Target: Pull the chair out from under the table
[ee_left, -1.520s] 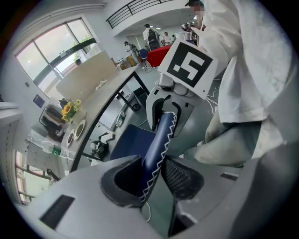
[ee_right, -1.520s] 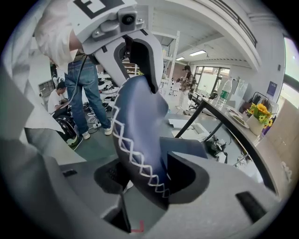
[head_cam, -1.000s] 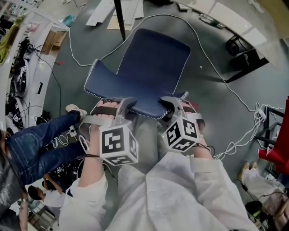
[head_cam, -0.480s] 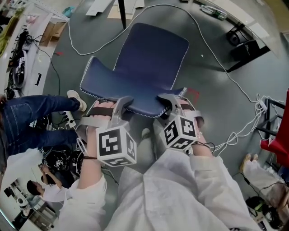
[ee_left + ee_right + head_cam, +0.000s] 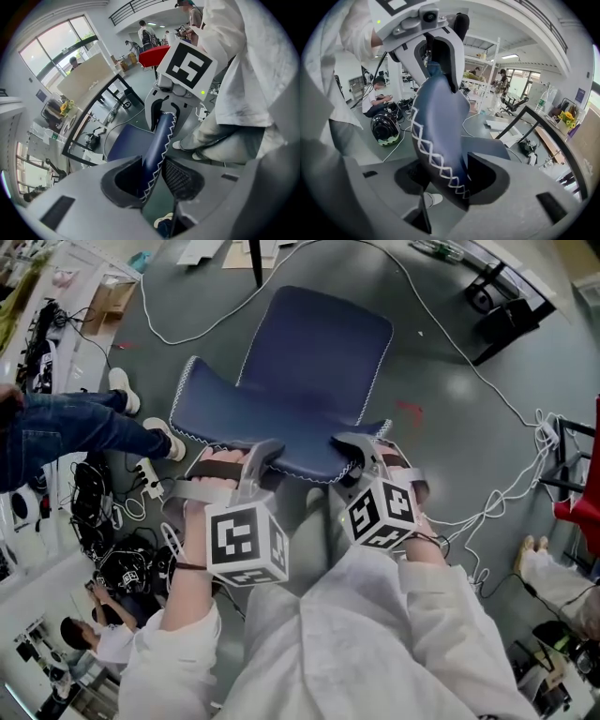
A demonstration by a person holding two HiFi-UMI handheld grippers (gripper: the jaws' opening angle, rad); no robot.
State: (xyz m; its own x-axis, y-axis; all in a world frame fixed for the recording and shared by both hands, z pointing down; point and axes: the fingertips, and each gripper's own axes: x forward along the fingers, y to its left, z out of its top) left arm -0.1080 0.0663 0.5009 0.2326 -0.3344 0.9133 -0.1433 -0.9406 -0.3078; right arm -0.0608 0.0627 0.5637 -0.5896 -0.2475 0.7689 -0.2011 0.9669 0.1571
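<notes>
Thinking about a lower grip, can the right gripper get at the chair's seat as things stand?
Probably not yet: the right gripper is clamped on the backrest, though the bare seat lies just beyond.

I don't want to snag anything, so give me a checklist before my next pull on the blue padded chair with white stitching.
1. Left gripper clamped on the blue padded chair's back edge: ok.
2. Right gripper clamped on the same edge: ok.
3. Seat out from under any tabletop: ok; black table leg stands beyond it.
4. White floor cable clear of the chair base: cannot tell, base hidden.
5. Bystander's jeans-clad leg apart from the chair: ok.
</notes>
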